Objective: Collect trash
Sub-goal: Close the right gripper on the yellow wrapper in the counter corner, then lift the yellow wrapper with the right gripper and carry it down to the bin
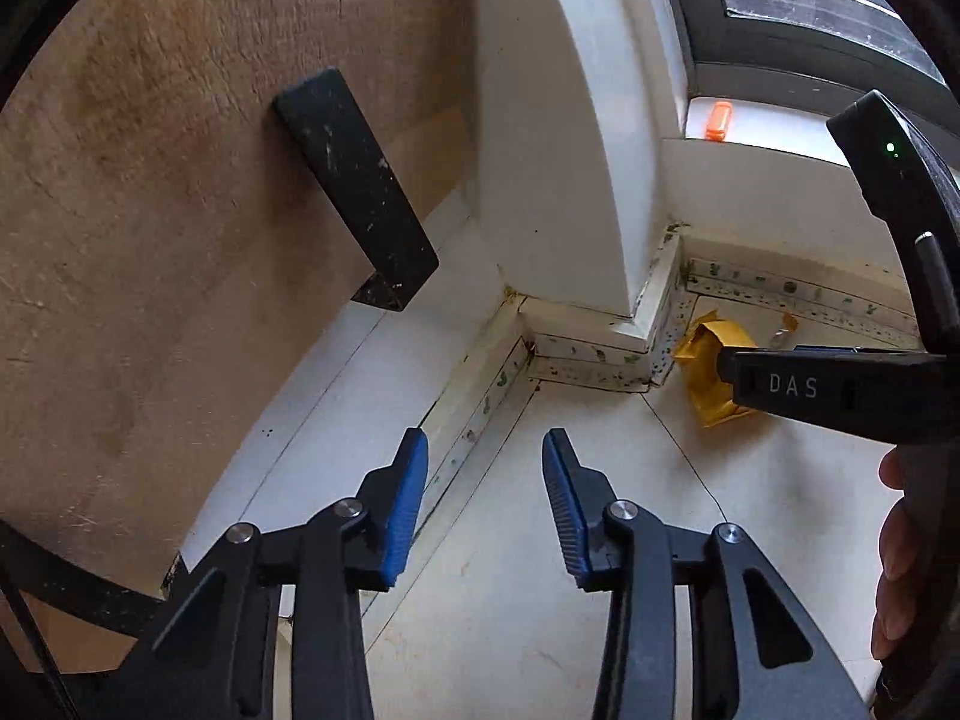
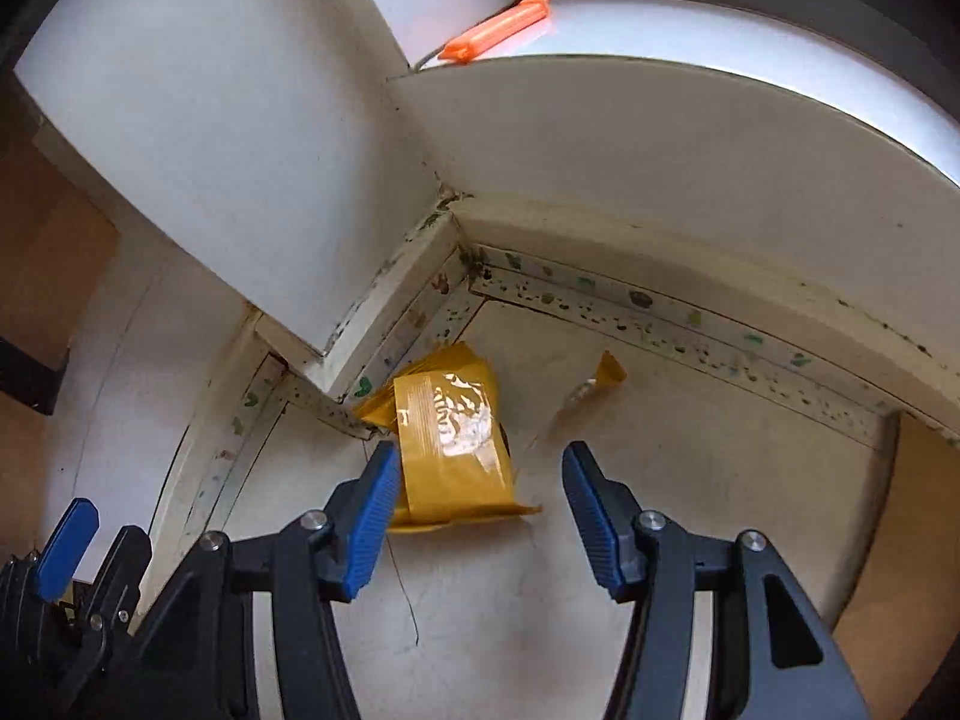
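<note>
Right tool [image 2: 480,516] partly hiding yellow wrapper [image 2: 456,450]

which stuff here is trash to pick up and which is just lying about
Job in hand:
yellow wrapper on the floor by the corner
small torn scrap beyond it

Lying about:
orange object on the sill
wooden board
black bracket

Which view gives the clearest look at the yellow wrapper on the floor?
The right wrist view: the yellow wrapper lies nearly whole just ahead of the open right tongs, shiny patch visible. In the left wrist view the wrapper sits far right, partly hidden behind the other black tool.
</note>
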A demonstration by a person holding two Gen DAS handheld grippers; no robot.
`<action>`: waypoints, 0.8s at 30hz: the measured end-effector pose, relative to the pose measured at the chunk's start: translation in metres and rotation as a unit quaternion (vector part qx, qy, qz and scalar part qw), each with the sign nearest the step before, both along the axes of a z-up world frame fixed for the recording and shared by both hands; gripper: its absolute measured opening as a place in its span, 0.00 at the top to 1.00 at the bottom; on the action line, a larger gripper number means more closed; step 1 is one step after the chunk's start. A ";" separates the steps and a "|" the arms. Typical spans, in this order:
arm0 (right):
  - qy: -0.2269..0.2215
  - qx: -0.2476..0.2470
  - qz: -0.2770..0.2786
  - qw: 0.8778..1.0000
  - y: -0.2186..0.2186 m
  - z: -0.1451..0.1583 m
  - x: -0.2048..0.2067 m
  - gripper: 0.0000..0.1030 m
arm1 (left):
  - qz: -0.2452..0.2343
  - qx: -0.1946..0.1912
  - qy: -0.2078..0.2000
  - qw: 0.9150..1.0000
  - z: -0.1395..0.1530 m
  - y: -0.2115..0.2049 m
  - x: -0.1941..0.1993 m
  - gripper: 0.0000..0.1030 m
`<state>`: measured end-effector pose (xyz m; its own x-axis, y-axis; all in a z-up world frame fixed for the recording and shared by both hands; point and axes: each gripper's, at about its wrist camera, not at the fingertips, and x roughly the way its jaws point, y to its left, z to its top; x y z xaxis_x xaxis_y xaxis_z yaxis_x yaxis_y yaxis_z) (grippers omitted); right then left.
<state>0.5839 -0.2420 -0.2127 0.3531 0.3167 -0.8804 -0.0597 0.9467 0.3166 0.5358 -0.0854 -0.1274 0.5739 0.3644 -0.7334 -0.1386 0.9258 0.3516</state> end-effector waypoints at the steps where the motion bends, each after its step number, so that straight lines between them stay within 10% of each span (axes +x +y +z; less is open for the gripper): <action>1: 0.000 0.001 0.005 1.000 0.004 -0.003 0.002 0.45 | 0.004 0.000 0.001 1.000 -0.003 0.002 0.002 0.62; 6: -0.011 -0.028 0.028 0.999 0.023 -0.014 0.004 0.46 | 0.025 -0.001 0.003 1.000 -0.013 0.009 0.009 0.62; 12: -0.015 -0.055 0.049 0.997 0.032 -0.009 -0.010 0.69 | 0.037 -0.005 -0.002 0.999 -0.016 0.008 0.013 0.62; 24: -0.006 -0.061 0.058 0.996 0.026 0.020 -0.089 0.71 | 0.017 -0.023 0.004 1.000 0.004 0.000 -0.020 0.62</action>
<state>0.4948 -0.2163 -0.1926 0.3301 0.2477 -0.9109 -0.1745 0.9643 0.1990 0.5161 -0.0849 -0.1231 0.5556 0.3495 -0.7545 -0.1685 0.9359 0.3094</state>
